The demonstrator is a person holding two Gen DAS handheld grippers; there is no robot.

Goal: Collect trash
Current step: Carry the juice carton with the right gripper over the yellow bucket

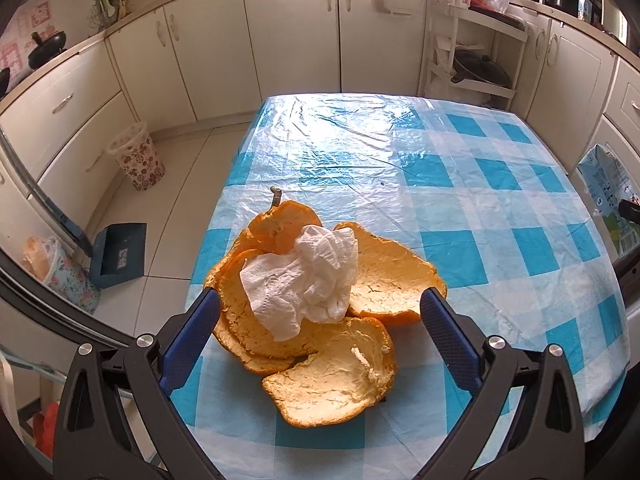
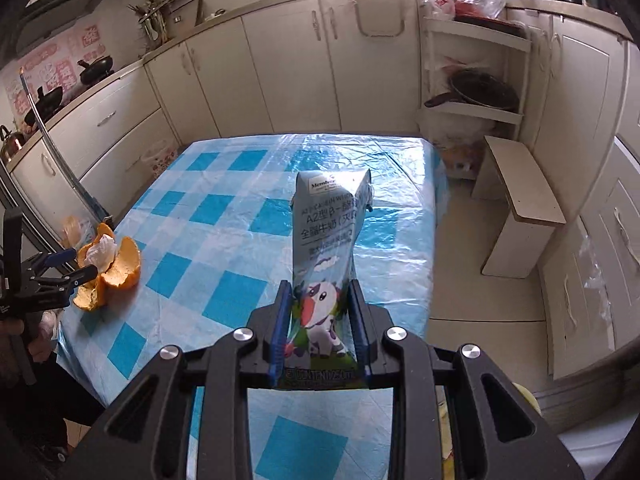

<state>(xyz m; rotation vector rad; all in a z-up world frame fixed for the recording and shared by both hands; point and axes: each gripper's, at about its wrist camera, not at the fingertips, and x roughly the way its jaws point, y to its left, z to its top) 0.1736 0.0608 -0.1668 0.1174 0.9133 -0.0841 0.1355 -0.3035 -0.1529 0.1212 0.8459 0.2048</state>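
A pile of orange peels (image 1: pixel 376 276) with a crumpled white paper towel (image 1: pixel 308 276) on top lies on the blue-checked tablecloth (image 1: pixel 460 168). My left gripper (image 1: pixel 320 308) is open, its blue fingers on either side of the pile. My right gripper (image 2: pixel 320 308) is shut on a milk carton (image 2: pixel 326 240) with a cartoon cow, held above the table. The carton also shows at the right edge of the left wrist view (image 1: pixel 608 192). The peels (image 2: pixel 116 268) and the left gripper (image 2: pixel 68 268) show at the left of the right wrist view.
A floral waste bin (image 1: pixel 138 156) stands on the floor left of the table, with a blue dustpan (image 1: pixel 118 254) nearer. Cream cabinets (image 1: pixel 288 28) line the walls. A white stool (image 2: pixel 516 204) stands right of the table, and a shelf rack with pans (image 2: pixel 476 80) behind it.
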